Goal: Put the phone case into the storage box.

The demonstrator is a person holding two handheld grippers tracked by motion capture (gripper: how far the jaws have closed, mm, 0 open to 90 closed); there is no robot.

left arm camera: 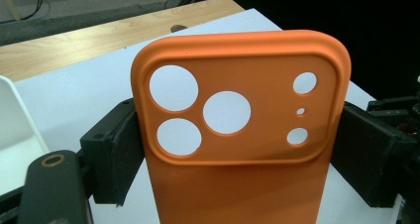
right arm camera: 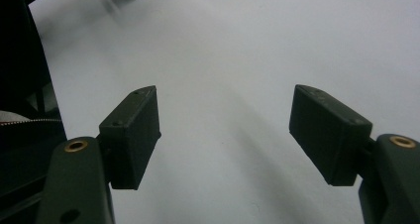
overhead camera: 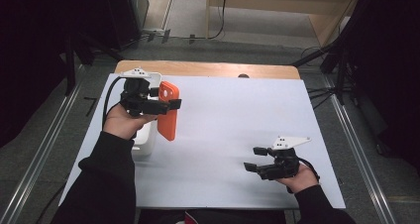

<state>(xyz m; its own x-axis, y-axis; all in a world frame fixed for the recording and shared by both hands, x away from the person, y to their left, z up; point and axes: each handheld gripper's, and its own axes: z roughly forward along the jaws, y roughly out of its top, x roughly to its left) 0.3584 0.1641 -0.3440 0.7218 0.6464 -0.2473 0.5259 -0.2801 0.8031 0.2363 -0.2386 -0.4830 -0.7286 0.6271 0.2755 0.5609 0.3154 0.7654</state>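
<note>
Two grippers are out over the white table point(overhead camera: 223, 115). The left gripper point(overhead camera: 171, 104) clamps an orange phone case point(overhead camera: 168, 111) by its side edges — held above the table's left side, just beside a white tray point(overhead camera: 146, 140). The right gripper point(overhead camera: 255, 158) hovers near the right front with jaws wide — nothing between them.

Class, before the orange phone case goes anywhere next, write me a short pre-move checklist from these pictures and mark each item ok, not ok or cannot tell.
1. Left hand-held gripper clamps the orange phone case by both side edges: ok.
2. Case lifted off the white table sheet: ok, judging by the high view.
3. Case clear of the white tray: ok, it hangs just beside it.
4. Right hand-held gripper open and holding nothing: ok.
5. Sheet between the two grippers free of obstacles: ok.
6. Grip firm enough not to slip: cannot tell.
</note>
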